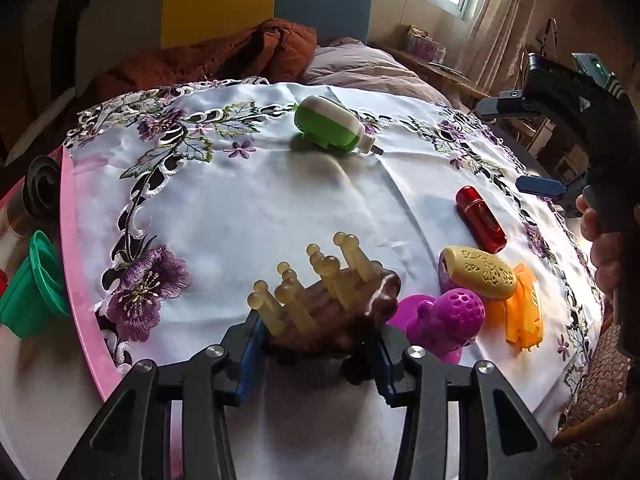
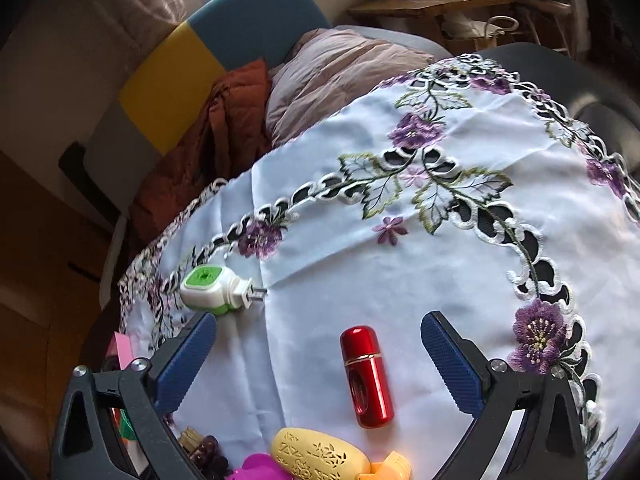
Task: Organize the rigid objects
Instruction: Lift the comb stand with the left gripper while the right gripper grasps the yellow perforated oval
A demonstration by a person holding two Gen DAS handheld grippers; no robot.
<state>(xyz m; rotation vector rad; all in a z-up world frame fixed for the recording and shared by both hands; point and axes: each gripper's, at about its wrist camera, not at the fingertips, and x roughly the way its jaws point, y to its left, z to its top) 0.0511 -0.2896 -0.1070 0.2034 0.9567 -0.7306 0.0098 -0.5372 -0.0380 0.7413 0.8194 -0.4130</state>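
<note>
Massager (image 1: 332, 304), dark with pale prongs, lower centre, apparently clamped by left gripper (image 1: 320, 356) fingers | right gripper (image 2: 320, 364) fingers spread wide, red capsule (image 2: 366, 376) lying between untouched

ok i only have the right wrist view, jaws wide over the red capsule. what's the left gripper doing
Observer: The left gripper is shut on a brown massager with pale knobbed prongs standing up.

Operator: where is that relative to the pile i see at my bottom edge

Observer: Just left of the purple perforated toy, which sits by the yellow case and an orange piece.

Operator: anything past the cloth on that side

Observer: Yes, beyond the pink table edge there is a green cup on its side and a black round object.

Operator: and my gripper, seen from there

Observer: The right gripper hangs past the red capsule, clear of it.
</note>
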